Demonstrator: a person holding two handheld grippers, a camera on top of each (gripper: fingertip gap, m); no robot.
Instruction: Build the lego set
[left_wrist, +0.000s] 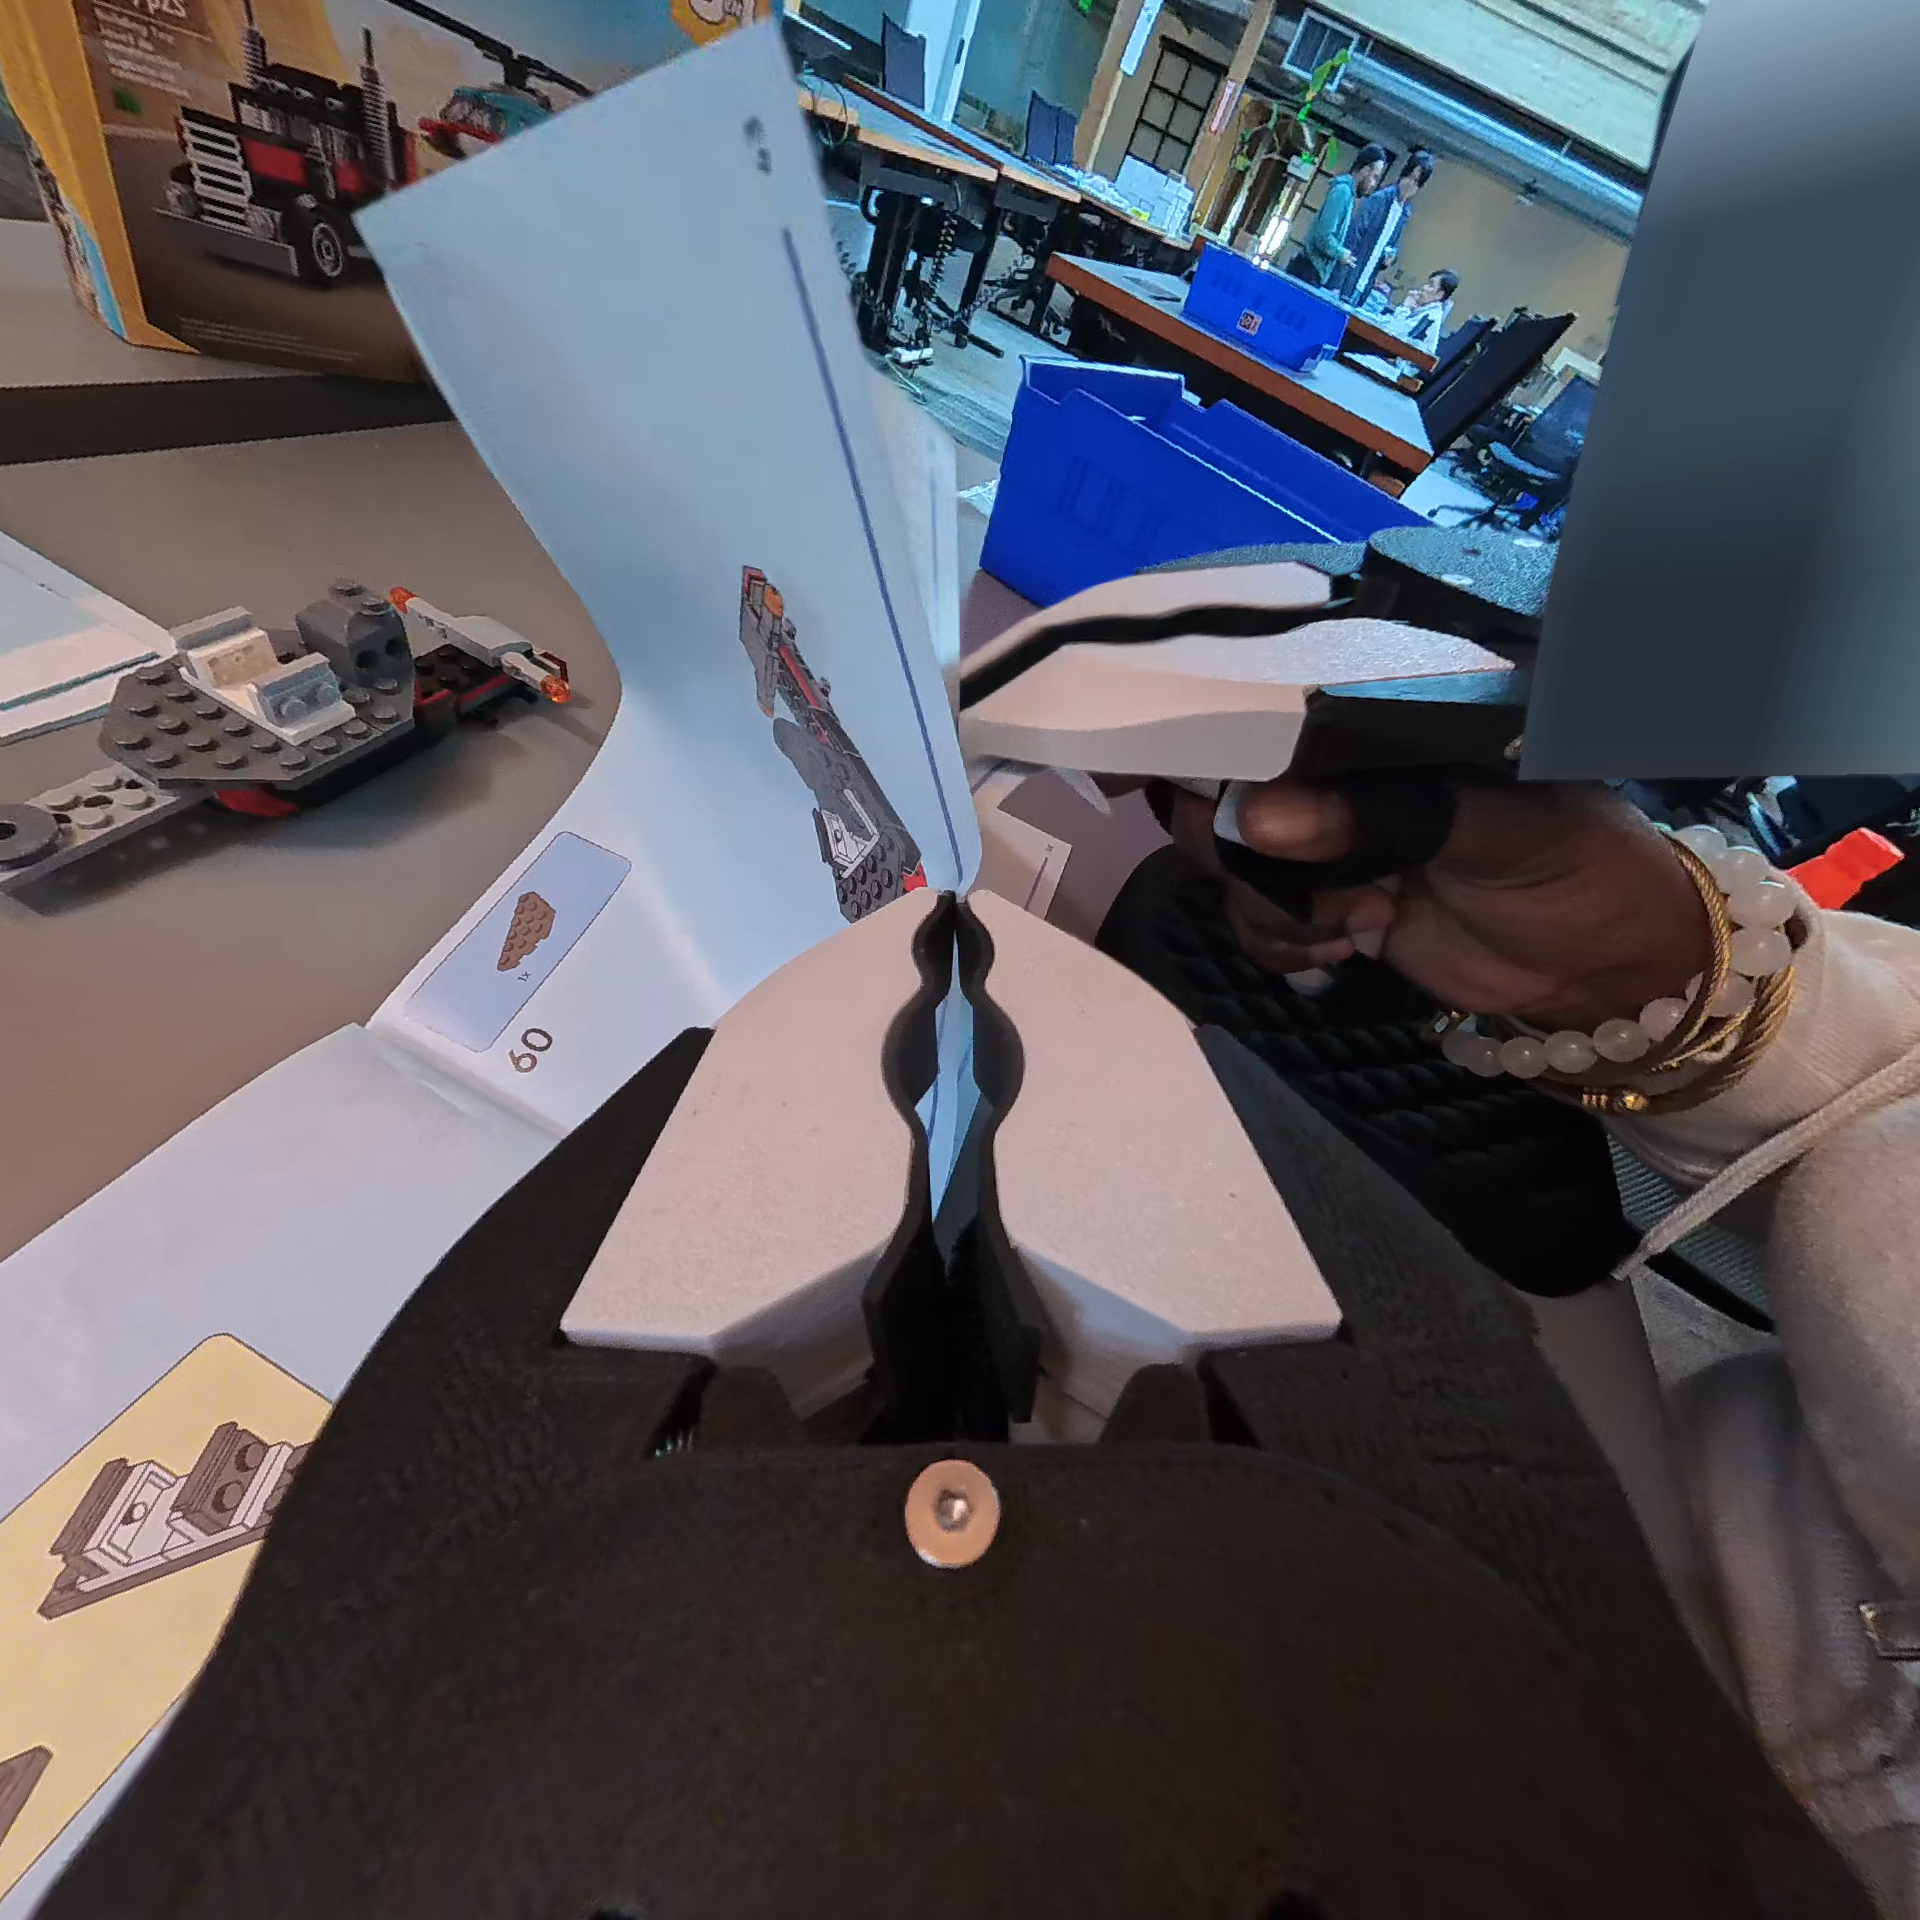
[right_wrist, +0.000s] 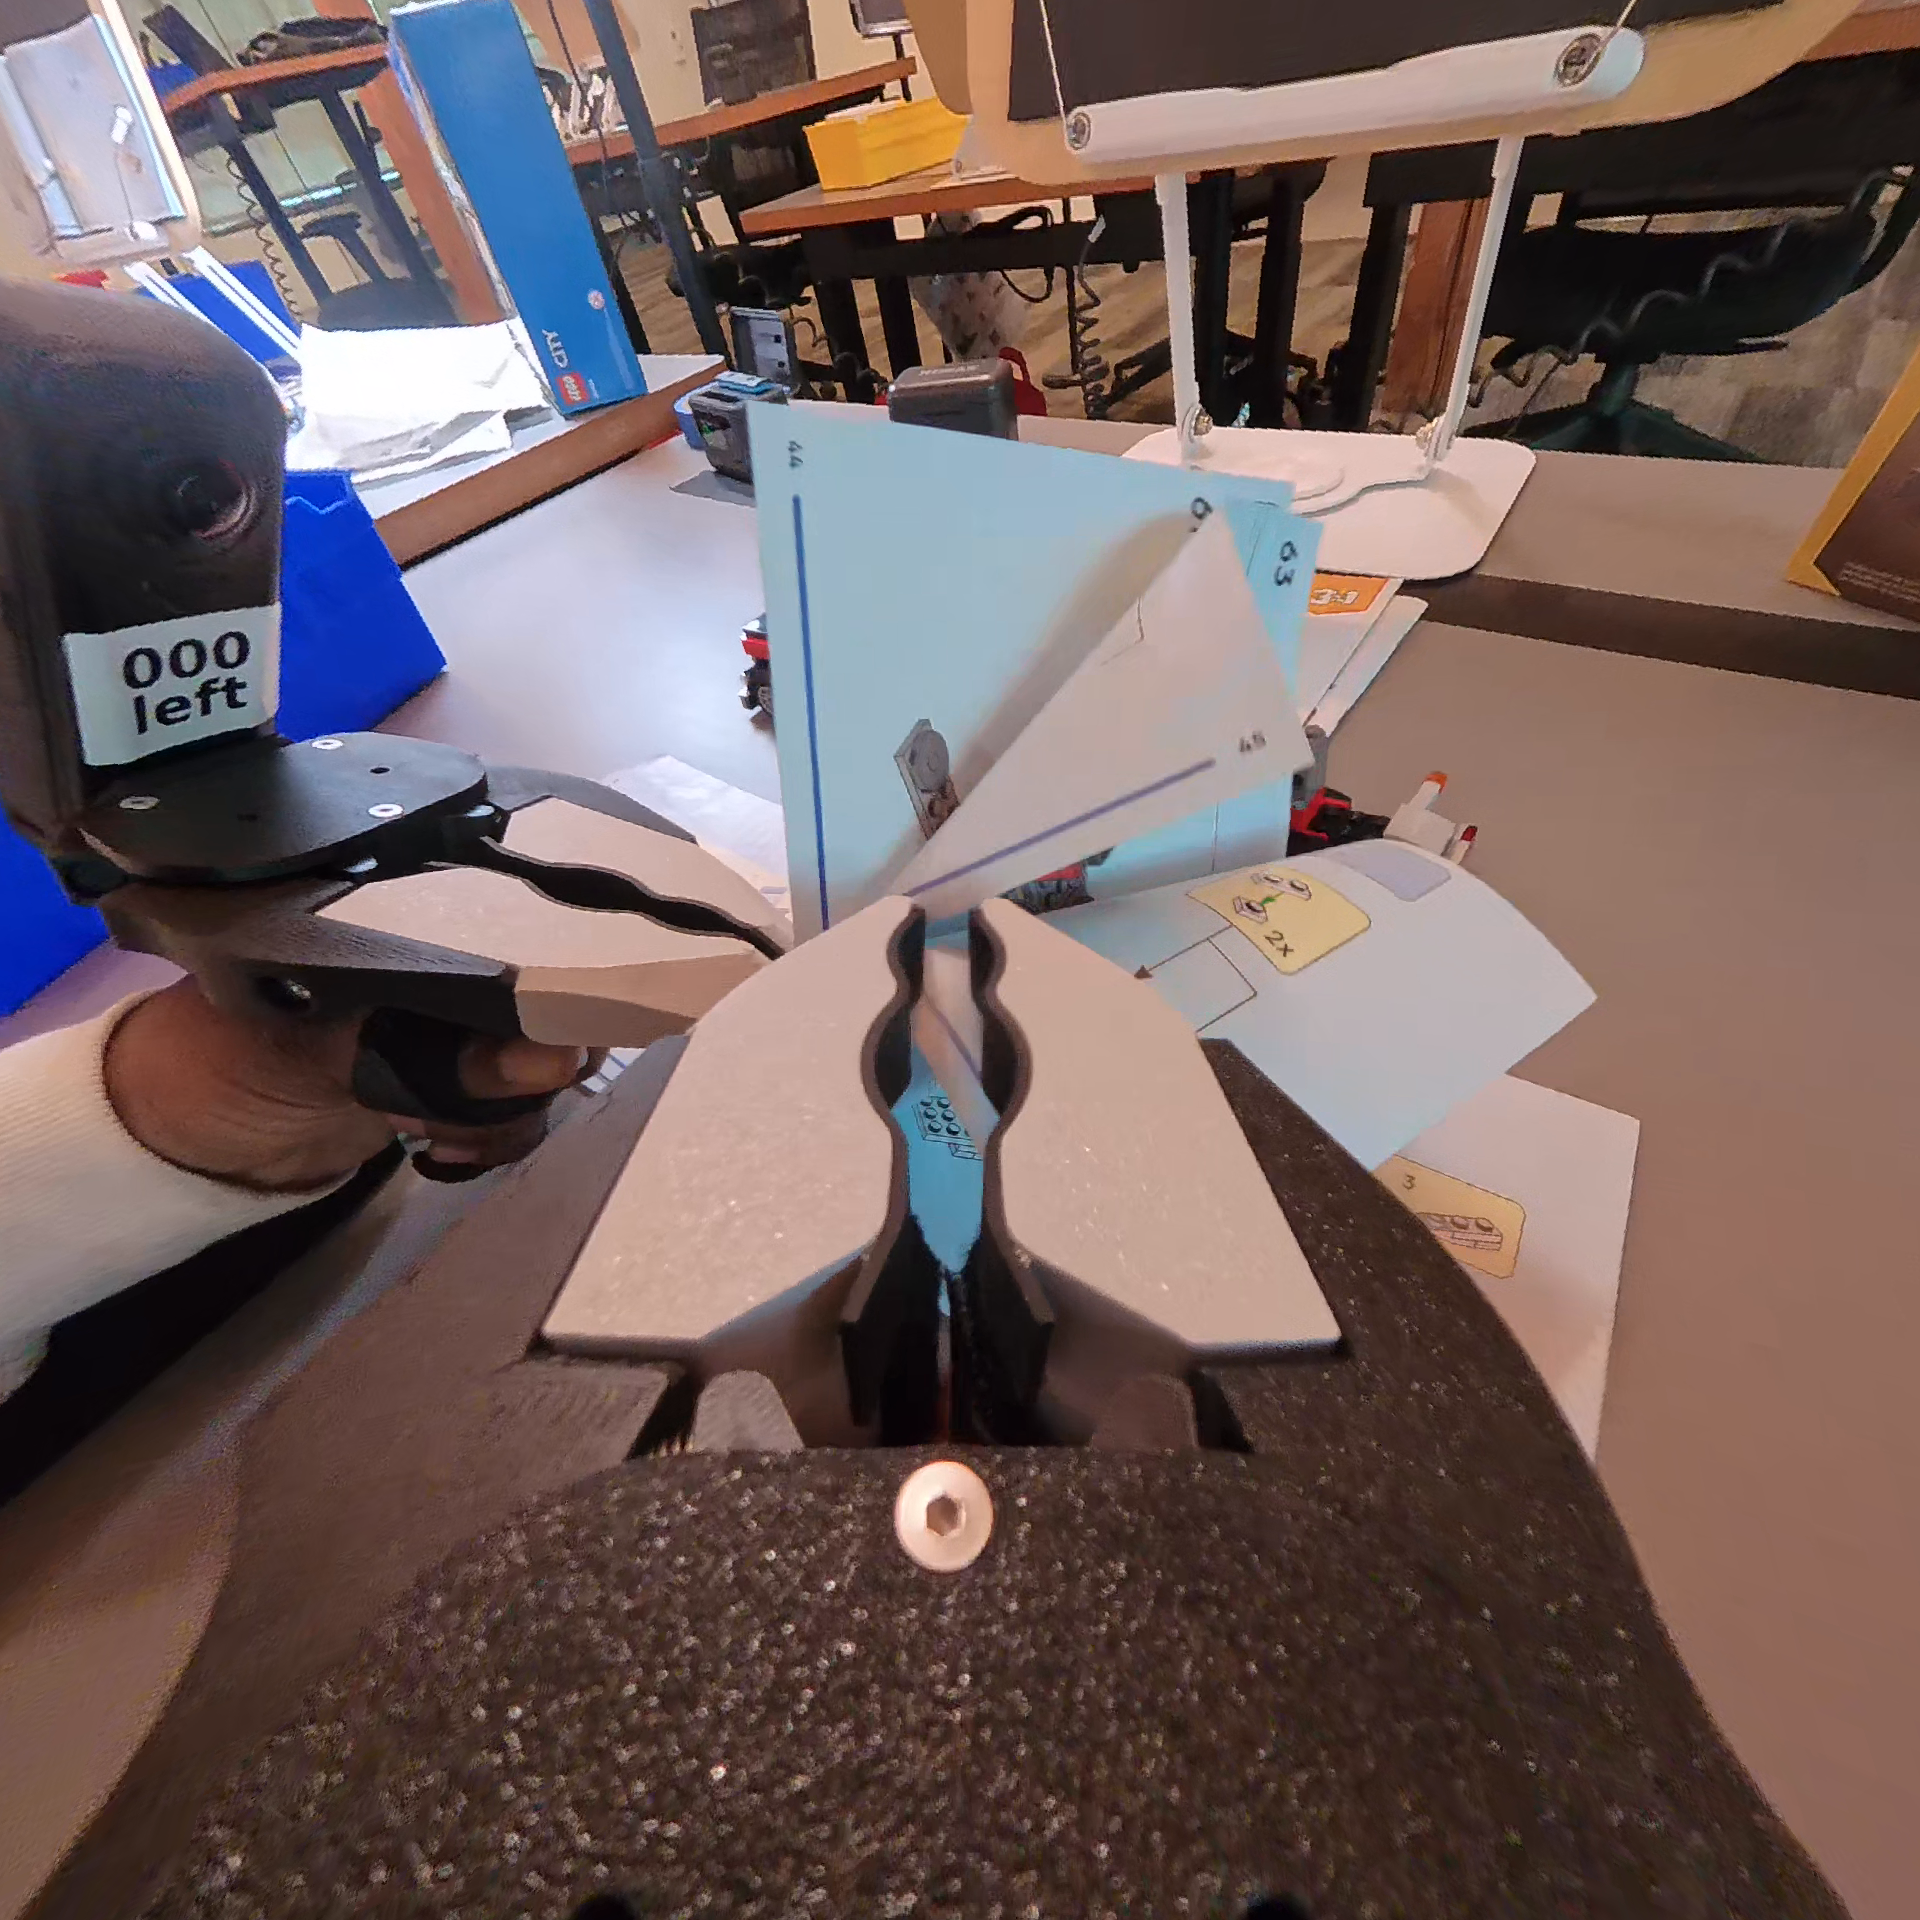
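Observation:
The light-blue instruction booklet (left_wrist: 260, 1195) lies open on the grey table. My left gripper (left_wrist: 956, 902) is shut on one page (left_wrist: 644, 468) and holds it upright. My right gripper (right_wrist: 948, 920) is shut on another page (right_wrist: 1122, 748), which bends to the right in front of the upright page (right_wrist: 987, 623). The two grippers are close together, the left gripper (right_wrist: 774, 940) to the left of the right one (left_wrist: 971, 691). The partly built grey, black and red lego model (left_wrist: 291, 707) sits on the table to the left, mostly hidden behind the pages in the right wrist view (right_wrist: 1340, 810).
A lego box (left_wrist: 239, 177) stands at the back left. A blue bin (left_wrist: 1122, 488) stands behind the booklet. A white lamp base (right_wrist: 1351, 488) and another printed sheet (right_wrist: 1538, 1195) are on the table. A small black and red lego piece (right_wrist: 758, 655) sits behind the page. People stand far off. Less than 4 cm separates the two grippers' tips.

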